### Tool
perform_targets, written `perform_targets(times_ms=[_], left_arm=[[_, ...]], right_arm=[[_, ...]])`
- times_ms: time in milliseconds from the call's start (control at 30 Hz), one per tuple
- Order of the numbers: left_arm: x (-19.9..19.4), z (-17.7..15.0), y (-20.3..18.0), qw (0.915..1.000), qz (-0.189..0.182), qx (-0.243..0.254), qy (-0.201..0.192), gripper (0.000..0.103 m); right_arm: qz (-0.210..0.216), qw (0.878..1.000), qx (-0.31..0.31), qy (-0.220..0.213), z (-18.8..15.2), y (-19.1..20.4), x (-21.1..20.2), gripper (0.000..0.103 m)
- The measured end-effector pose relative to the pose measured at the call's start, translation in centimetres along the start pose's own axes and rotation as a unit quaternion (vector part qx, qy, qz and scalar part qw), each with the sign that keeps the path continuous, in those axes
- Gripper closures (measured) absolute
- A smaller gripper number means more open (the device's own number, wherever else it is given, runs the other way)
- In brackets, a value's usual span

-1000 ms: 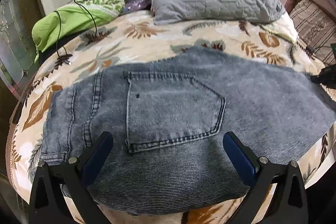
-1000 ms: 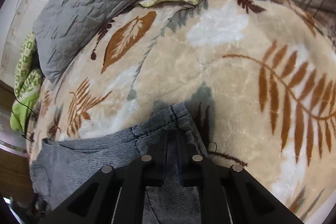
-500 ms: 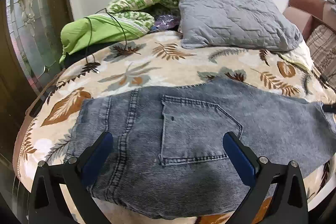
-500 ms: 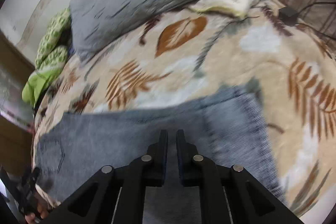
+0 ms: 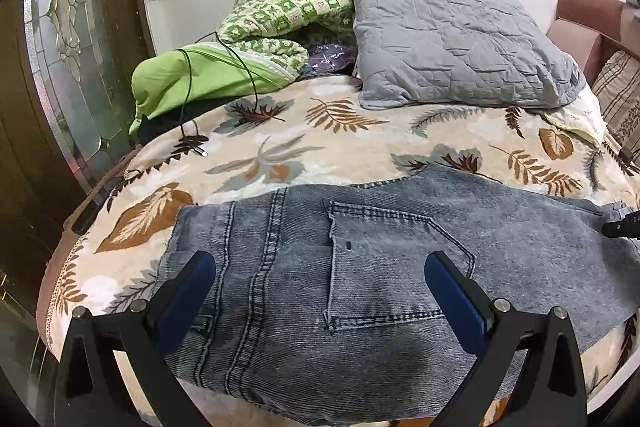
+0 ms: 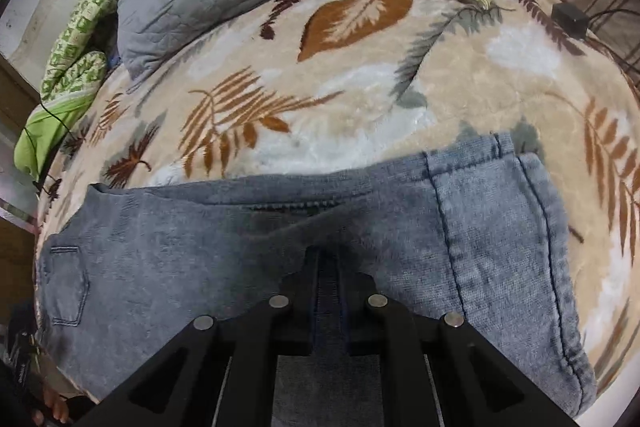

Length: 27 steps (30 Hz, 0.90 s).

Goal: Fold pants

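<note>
Grey-blue denim pants (image 5: 380,267) lie flat on a leaf-patterned blanket (image 5: 280,131), back pocket up, waist end to the left. They also show in the right wrist view (image 6: 240,251), folded lengthwise with the hem end at the right. My left gripper (image 5: 320,279) is open and empty, hovering above the waist and pocket area. My right gripper (image 6: 328,259) has its jaws closed with denim between them, near the leg end. The right gripper's tip (image 5: 622,225) shows at the right edge of the left wrist view.
A grey quilted pillow (image 5: 460,47) and a green patterned quilt (image 5: 248,51) lie at the head of the bed. A black cable (image 5: 188,115) runs over the blanket. A small black box (image 6: 568,19) sits at the far right. A glass-panelled door (image 5: 72,67) stands left.
The left gripper has pulled back and up from the pants, still open. The right gripper has also pulled back over the leg end, which lies flatter now, and is still shut on denim.
</note>
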State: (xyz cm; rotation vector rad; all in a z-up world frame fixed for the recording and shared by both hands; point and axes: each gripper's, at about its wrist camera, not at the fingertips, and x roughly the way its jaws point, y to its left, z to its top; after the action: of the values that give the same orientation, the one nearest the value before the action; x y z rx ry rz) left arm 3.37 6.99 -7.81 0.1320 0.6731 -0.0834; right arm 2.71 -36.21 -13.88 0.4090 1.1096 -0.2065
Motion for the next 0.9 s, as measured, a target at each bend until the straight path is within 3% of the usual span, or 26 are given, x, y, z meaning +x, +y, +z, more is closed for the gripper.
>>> perform_targets(times_ms=[633, 900], left_arm=[[-0.5, 0.4, 0.9, 0.9991, 0.036, -0.010, -0.022, 0.000], [-0.5, 0.4, 1.2, 0.9988, 0.039, -0.017, -0.025, 0.000]], right_arm=[[-0.025, 0.999, 0.014, -0.025, 1.3, 0.7, 0.7, 0.092], [0.032, 0.994, -0.045, -0.093, 1.0, 5.2, -2.8, 0.092]])
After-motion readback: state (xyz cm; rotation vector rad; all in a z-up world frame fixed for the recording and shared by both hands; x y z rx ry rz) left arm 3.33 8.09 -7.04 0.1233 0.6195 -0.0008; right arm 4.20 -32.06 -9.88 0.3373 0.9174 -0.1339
